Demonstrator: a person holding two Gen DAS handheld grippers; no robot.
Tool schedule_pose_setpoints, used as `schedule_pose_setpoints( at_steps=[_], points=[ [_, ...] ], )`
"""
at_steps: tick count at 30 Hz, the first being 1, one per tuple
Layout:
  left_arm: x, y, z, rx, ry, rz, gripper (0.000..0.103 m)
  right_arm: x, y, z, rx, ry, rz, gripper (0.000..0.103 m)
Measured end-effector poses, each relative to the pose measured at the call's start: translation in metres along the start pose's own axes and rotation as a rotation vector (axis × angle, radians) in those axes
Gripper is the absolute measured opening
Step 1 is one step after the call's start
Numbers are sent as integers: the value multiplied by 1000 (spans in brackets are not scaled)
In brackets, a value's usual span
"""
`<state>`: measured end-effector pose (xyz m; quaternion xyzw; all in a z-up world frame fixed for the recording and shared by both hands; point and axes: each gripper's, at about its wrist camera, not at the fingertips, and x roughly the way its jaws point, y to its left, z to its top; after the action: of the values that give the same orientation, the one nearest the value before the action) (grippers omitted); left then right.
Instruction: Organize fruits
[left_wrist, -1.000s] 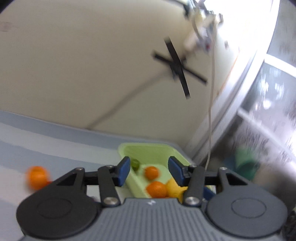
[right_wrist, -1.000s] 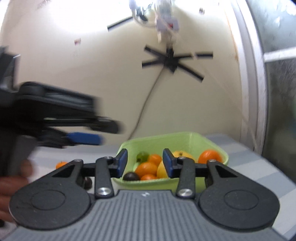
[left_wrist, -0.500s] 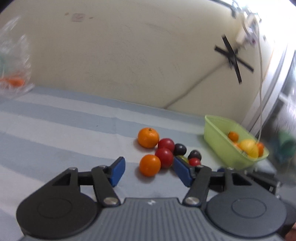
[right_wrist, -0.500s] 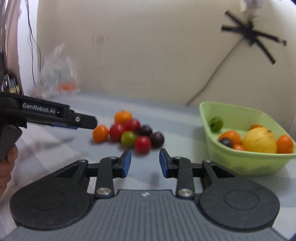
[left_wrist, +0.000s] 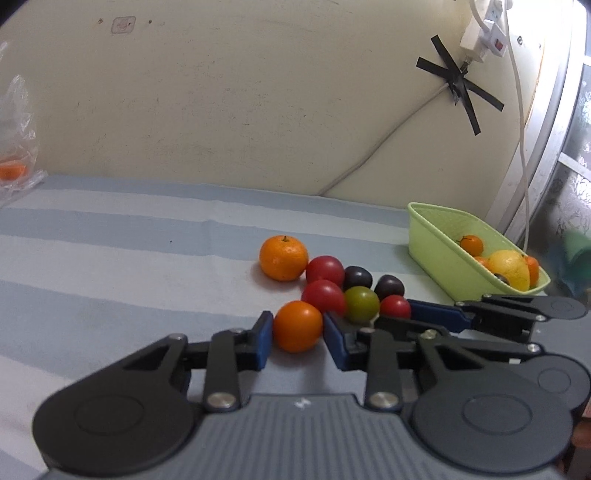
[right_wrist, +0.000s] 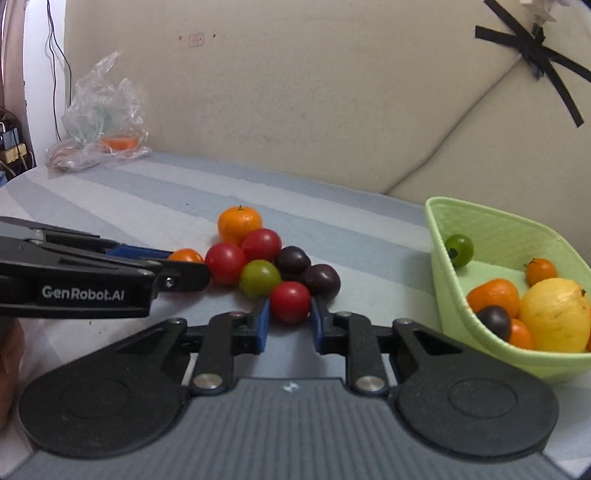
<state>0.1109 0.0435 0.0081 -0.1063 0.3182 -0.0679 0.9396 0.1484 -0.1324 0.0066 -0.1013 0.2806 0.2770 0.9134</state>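
Note:
Loose fruit lies in a pile on the striped cloth: a mandarin (left_wrist: 283, 257), red tomatoes, a green tomato (left_wrist: 362, 303) and two dark plums (right_wrist: 293, 259). My left gripper (left_wrist: 297, 328) is at the pile's near left. Its jaws are closing, and both pads press on a small orange tomato (left_wrist: 297, 325). My right gripper (right_wrist: 290, 310) is also closing, its pads tight on a small red tomato (right_wrist: 290, 301) at the pile's front. Each gripper appears side-on in the other's view. The green basket (right_wrist: 480, 221) on the right holds a lemon, oranges, a green tomato and a dark plum.
A crumpled clear plastic bag (right_wrist: 99, 122) with something orange in it lies at the far left by the wall. A cable taped to the wall (left_wrist: 458, 79) runs down behind the basket. A window frame (left_wrist: 546, 140) borders the right side. A hand shows at the left edge.
Both grippers swung away from the basket to the loose pile and came down to the cloth. Their jaws, open and empty before, closed around the orange tomato and the red tomato.

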Motion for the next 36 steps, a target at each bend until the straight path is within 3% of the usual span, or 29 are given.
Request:
schedule_pose_setpoints(
  at_steps=[7, 12, 18, 36],
  points=[
    [-38, -15, -32, 20, 9, -89, 30, -48, 10, -30, 44, -13, 75, 26],
    [-64, -32, -58, 40, 21, -144, 30, -90, 20, -59, 32, -32, 81, 26],
    [-76, -45, -74, 88, -9, -97, 31, -101, 31, -72, 5, -45, 39, 26],
    [-78, -44, -77, 75, -22, -95, 31, -101, 34, -76, 2, -57, 12, 28]
  ],
)
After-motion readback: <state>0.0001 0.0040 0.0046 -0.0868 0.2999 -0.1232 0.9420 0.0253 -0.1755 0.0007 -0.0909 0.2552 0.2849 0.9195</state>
